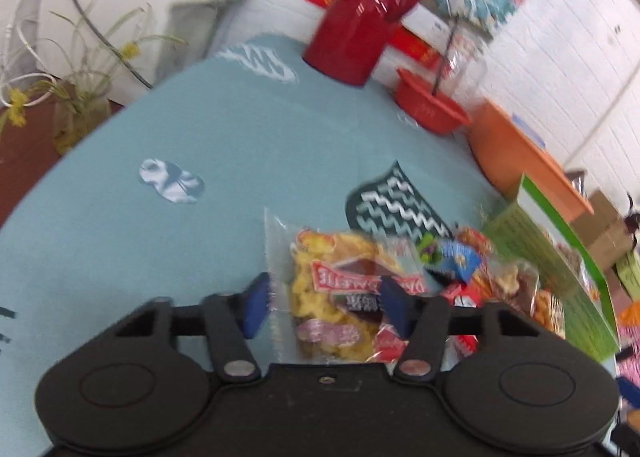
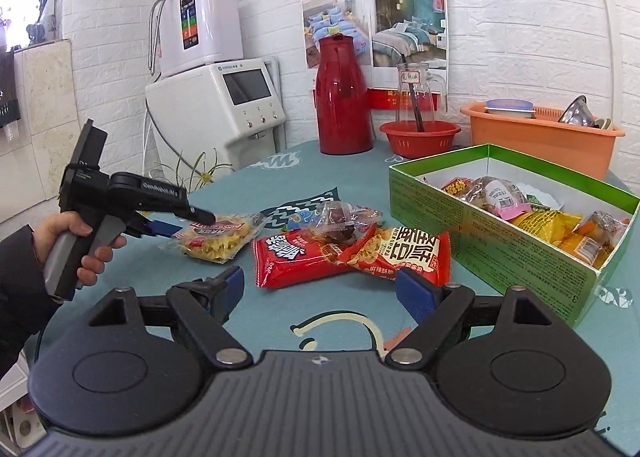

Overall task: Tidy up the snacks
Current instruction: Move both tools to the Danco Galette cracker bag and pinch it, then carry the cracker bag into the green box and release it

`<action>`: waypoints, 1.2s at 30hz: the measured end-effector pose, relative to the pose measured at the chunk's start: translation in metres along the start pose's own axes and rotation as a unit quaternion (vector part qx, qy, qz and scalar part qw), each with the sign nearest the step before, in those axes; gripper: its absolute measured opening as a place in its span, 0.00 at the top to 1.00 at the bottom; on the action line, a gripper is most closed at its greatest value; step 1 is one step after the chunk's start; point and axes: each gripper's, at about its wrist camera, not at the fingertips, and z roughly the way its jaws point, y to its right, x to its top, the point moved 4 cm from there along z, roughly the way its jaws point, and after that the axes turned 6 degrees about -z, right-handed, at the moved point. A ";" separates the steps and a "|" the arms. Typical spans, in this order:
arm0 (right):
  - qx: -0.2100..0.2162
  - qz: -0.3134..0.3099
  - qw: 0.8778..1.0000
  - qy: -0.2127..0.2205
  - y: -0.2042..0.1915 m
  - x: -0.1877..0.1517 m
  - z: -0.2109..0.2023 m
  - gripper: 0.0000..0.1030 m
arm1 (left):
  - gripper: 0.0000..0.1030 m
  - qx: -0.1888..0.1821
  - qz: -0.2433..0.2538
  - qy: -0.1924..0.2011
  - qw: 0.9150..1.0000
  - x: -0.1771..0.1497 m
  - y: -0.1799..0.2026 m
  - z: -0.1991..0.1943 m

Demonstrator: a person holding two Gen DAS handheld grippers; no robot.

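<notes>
The left gripper [image 1: 326, 303] sits low over the bench [image 1: 240, 161], its blue fingers [image 1: 254, 311] spread either side of a clear packet of yellow noodle snack [image 1: 332, 309]. From the left wrist view the packet fills the gap between the pads, but the picture is blurred and I cannot tell whether either pad touches the wrapper.

The right wrist view gives what the left one hides: the person's hand [image 2: 86, 241] wrapped round the left tool's grey handle, and the tool reaching in from the side, its tips at the near end of the same yellow packet [image 2: 218, 239], which lies flat on the teal cloth.

The right gripper [image 2: 320, 289] hovers above the bench with its fingers [image 2: 416, 293] wide apart and nothing between them. Just ahead of it lie two red snack bags [image 2: 296, 261], overlapping, with a small clear packet of dark sweets [image 2: 346, 219] on top.

To the right stands the green box [image 2: 496, 241], open, holding several wrapped snacks; in the left wrist view only its tilted wall shows at the edge.

Behind, both views catch the red thermos [image 2: 342, 97], the red basin [image 2: 420, 137] with a glass jug standing in it, and the orange tub [image 2: 540, 141]. Only the right wrist view shows the white dispenser [image 2: 218, 109] sharply.
</notes>
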 end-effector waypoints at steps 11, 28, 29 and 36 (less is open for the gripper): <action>0.035 0.035 0.999 -0.021 -0.004 -0.009 0.008 0.00 | 0.67 -0.109 0.063 -0.069 0.990 -0.056 0.027 -0.027; 0.127 0.113 0.980 -0.105 -0.015 -0.013 0.090 0.39 | 0.23 -0.084 0.029 -0.039 0.995 -0.091 0.034 -0.050; 0.136 0.119 0.978 -0.106 -0.017 -0.014 0.085 0.47 | 0.25 -0.086 0.027 -0.040 0.995 -0.092 0.034 -0.050; 0.146 0.081 0.981 -0.096 -0.038 -0.020 0.041 0.47 | 0.25 -0.096 0.034 -0.047 0.994 -0.092 0.039 -0.048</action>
